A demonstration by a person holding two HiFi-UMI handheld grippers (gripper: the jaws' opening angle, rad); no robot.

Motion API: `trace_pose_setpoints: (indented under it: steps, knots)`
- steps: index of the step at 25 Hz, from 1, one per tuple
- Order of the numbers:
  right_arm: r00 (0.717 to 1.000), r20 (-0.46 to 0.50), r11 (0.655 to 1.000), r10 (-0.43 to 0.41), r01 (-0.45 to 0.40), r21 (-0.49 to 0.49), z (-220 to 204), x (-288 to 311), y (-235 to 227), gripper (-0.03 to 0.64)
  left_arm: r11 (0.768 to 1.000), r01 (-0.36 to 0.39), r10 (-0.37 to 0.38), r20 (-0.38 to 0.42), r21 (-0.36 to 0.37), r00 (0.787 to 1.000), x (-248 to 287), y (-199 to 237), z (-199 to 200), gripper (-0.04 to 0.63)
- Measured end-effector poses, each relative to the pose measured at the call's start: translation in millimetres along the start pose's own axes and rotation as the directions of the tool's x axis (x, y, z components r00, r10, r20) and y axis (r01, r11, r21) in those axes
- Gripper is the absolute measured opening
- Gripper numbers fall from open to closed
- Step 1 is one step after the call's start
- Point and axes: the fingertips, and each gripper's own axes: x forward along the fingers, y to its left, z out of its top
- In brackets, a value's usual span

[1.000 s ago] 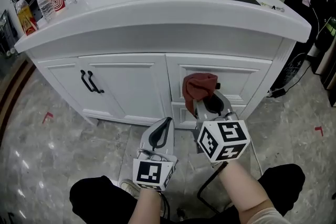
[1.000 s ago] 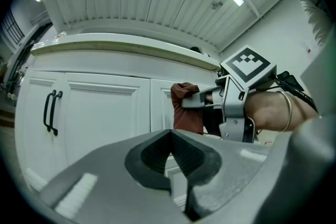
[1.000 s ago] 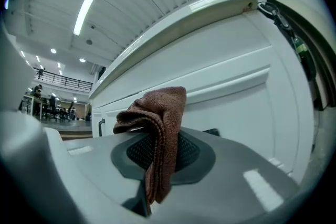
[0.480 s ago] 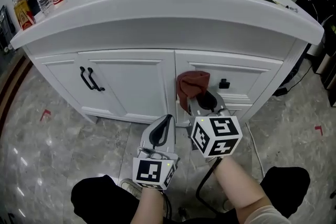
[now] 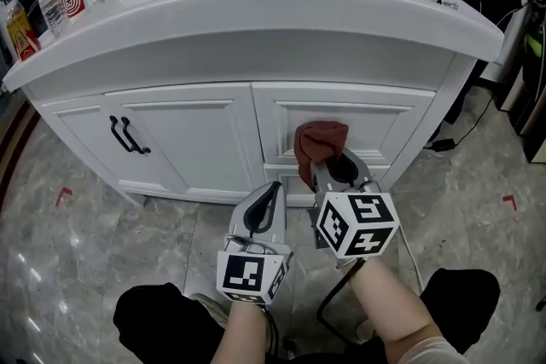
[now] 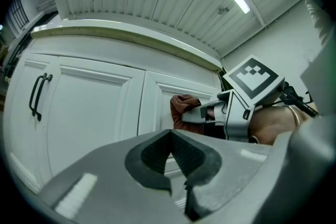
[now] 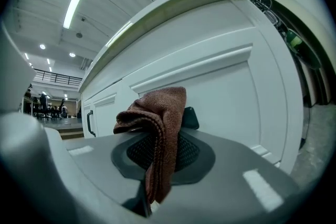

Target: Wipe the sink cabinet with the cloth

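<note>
While the right gripper (image 5: 334,170) clamps the bunched reddish-brown cloth (image 5: 321,142) so its wad meets the white sink cabinet (image 5: 188,136) at twelve o'clock — likely for wiping — the left gripper (image 5: 266,202), at its nine o'clock, hangs closed, empty.

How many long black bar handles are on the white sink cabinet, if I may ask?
2, side by side on the left doors: left black handle, right black handle. Others may be hidden.
</note>
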Motion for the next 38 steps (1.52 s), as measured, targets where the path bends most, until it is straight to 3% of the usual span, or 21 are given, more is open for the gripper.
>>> trace_pose_setpoints:
  steps: [10, 18, 28, 34, 38]
  knots:
    - [0.994, 0.057, 0.996, -0.088, 0.089, -0.022, 22, -33, -49, 0.081, 0.997, 0.074, -0.073, -0.021, 0.027, 0.997, 16, -39, -4, 0.0]
    - [0.99, 0.03, 0.991, -0.135, 0.135, -0.017, 20, -31, -80, 0.08, 0.996, 0.08, -0.078, -0.036, 0.036, 0.996, 20, -44, -10, 0.0]
    - [0.973, 0.05, 0.973, -0.225, 0.227, -0.034, 32, -64, -128, 0.081, 0.988, 0.146, -0.144, -0.052, 0.049, 0.988, 31, -76, -16, 0.0]
    - [0.943, 0.056, 0.944, -0.329, 0.33, -0.005, 36, -90, -162, 0.08, 0.986, 0.158, -0.156, -0.037, 0.056, 0.987, 29, -81, -9, 0.0]
    - [0.954, 0.057, 0.955, -0.296, 0.297, -0.008, 26, -90, -147, 0.08, 0.99, 0.125, -0.122, -0.05, 0.06, 0.991, 20, -66, -13, 0.0]
